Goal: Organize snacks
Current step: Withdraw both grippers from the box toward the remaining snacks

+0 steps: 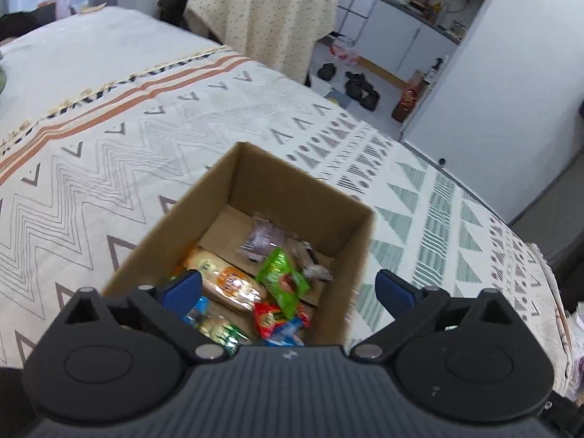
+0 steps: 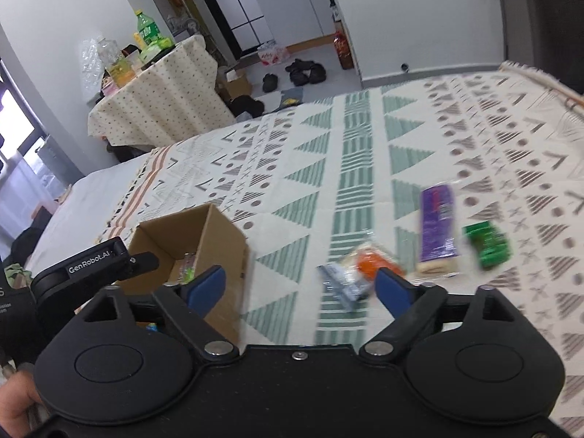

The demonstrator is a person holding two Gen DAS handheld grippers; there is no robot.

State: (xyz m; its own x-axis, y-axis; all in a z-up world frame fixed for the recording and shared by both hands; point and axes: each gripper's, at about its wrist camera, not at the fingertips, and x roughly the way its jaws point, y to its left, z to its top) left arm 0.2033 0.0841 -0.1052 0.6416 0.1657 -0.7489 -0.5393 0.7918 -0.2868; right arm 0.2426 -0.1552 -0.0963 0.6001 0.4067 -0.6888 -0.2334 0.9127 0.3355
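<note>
Your left tool gapes wide w/ nothing in it, hanging over the cardboard box of snack packets; your right tool is wide too, empty. Beyond it, loose on the patterned bed cover: orange packet, purple packet, green packet; box left of them.

The brown corrugated cardboard box in front of the left gripper's matt blue plastic fingers looked dull and papery, while the green snack packet and the other film wrappers between those fingers were glossy plastic. The cream patterned woven cloth spread beyond the right gripper's fingers looked soft and matt. On it, past the right-hand fingertip, a purple packet shone like slick foil, and the grippers' black plastic bodies carried small bright metal pivot pins.
</note>
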